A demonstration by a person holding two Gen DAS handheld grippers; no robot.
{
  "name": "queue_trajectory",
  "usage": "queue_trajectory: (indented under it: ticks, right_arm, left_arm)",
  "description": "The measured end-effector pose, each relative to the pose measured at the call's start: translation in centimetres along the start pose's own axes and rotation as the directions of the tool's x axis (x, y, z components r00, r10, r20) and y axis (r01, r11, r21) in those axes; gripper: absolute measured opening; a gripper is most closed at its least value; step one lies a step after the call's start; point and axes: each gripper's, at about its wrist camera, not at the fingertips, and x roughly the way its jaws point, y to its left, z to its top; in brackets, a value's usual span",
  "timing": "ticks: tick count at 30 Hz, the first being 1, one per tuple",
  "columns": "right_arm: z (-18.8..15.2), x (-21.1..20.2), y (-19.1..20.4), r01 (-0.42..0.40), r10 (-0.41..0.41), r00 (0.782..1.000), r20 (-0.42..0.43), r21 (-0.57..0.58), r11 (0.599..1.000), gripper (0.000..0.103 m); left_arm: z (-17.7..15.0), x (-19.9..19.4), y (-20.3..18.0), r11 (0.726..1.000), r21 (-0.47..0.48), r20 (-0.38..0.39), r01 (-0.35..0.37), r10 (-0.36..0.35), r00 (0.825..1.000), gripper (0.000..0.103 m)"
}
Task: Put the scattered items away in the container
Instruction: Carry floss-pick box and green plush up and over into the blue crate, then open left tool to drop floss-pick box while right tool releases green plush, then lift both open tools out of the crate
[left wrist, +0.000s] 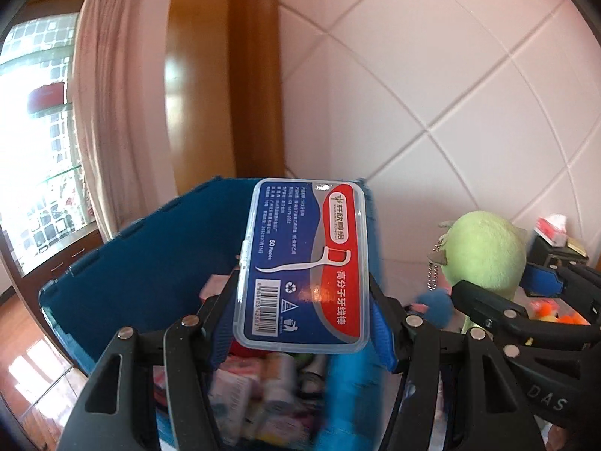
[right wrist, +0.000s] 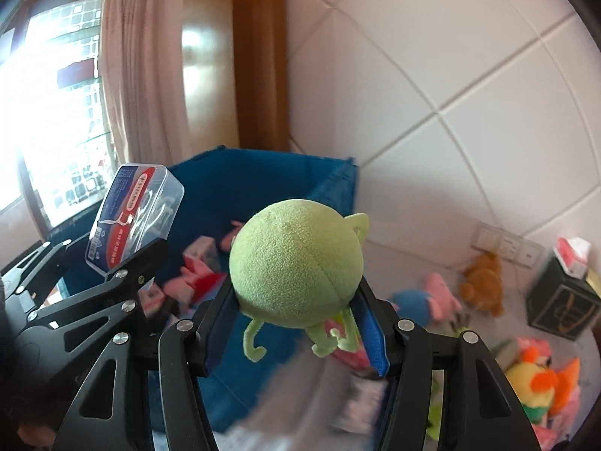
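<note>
While the left gripper (left wrist: 304, 323) clamped the floss box (left wrist: 304, 263) above the blue bin (left wrist: 150, 270), the right gripper (right wrist: 296, 323), at three o'clock, squeezed the green plush (right wrist: 296, 263).

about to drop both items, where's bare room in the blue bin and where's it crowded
The blue bin looks bare along its far wall and below the green plush, right of the pink-red boxes. Those boxes crowd its left; toys like the yellow-orange plush crowd outside.

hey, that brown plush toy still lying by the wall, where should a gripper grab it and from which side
Judging from the right wrist view, grip the brown plush toy across its rounded body, coming down from above. It lies low on the surface close to the wall, so a side approach looks cramped. It is blurred, so finer parts are unclear.
</note>
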Motion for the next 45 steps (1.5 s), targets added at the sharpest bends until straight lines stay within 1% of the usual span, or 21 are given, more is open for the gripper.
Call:
queue_trajectory:
  ticks: [2,5,7,9,11,14,16,19,23,24,27,29,35,37,42,45]
  right_arm:
    - [1.4,1.5,2.2,0.013,-0.013,1.0,-0.002,0.005,1.0,0.058]
    - [3.7,3.9,5.4,0.006,-0.005,1.0,-0.027,0.013,1.0,0.058]
    - [5.4,6.1,7.7,0.023,-0.022,0.999,-0.05,0.018,1.0,0.058]
    - [6.4,7.9,9.1,0.027,-0.025,0.997,-0.079,0.028,0.999,0.058]
    - [7.0,10.0,10.6,0.041,-0.037,0.992,-0.119,0.03,0.999,0.058]
    - [7.6,13.1,12.1,0.07,-0.062,0.98,-0.191,0.032,0.997,0.058]
    - [7.8,14.8,12.9,0.078,-0.068,0.969,-0.236,0.034,0.996,0.058]
    - [7.8,16.1,13.4,0.116,-0.103,0.959,-0.265,0.036,0.993,0.058]
    - [7.8,17.1,13.1,0.136,-0.117,0.952,-0.282,0.048,0.989,0.058]
    - [7.8,17.2,13.2,0.143,-0.124,0.951,-0.282,0.046,0.989,0.058]
    - [8.1,17.2,13.3,0.155,-0.137,0.95,-0.282,0.044,0.987,0.058]
    - [8.1,17.2,13.3,0.159,-0.14,0.947,-0.288,0.045,0.986,0.059]
    - [7.9,17.5,13.6,0.165,-0.147,0.94,-0.307,0.033,0.986,0.06]
    - [7.7,17.6,13.6,0.162,-0.144,0.939,-0.312,0.032,0.986,0.064]
    - [7.8,17.1,13.2,0.187,-0.165,0.938,-0.305,0.044,0.981,0.067]
    - [7.8,16.6,13.0,0.194,-0.17,0.94,-0.296,0.053,0.98,0.074]
  left_arm:
    - [1.2,1.4,2.5,1.0,0.0,-0.01,-0.001,0.001,1.0,0.06]
    - [3.0,3.8,6.4,1.0,0.018,-0.024,-0.016,0.016,1.0,0.06]
    - [4.1,6.1,9.0,0.999,0.032,-0.058,-0.021,0.022,0.998,0.06]
    - [4.6,8.4,10.9,0.999,0.046,-0.125,-0.01,0.016,0.992,0.06]
    - [4.5,10.5,12.3,0.999,0.051,-0.19,0.005,0.005,0.982,0.06]
    - [4.0,13.6,14.0,0.999,0.05,-0.281,0.021,-0.006,0.96,0.059]
    - [4.1,15.3,15.2,0.999,0.014,-0.342,0.049,-0.041,0.939,0.059]
    - [4.3,16.4,15.7,0.996,-0.007,-0.381,0.084,-0.08,0.921,0.059]
    - [4.2,16.9,16.0,0.993,-0.008,-0.407,0.115,-0.108,0.907,0.06]
    - [4.1,17.1,15.9,0.993,-0.005,-0.412,0.12,-0.112,0.904,0.062]
    - [4.1,17.4,15.7,0.993,0.003,-0.419,0.115,-0.103,0.902,0.068]
    - [4.0,17.5,15.8,0.993,0.002,-0.423,0.117,-0.105,0.9,0.069]
    - [3.8,17.0,16.3,0.994,0.011,-0.427,0.105,-0.09,0.9,0.07]
    - [3.7,16.7,16.5,0.995,0.013,-0.426,0.099,-0.084,0.901,0.07]
    - [3.7,15.9,16.9,0.995,0.003,-0.419,0.102,-0.091,0.903,0.07]
    - [3.7,15.4,16.9,0.994,-0.003,-0.412,0.106,-0.097,0.906,0.07]
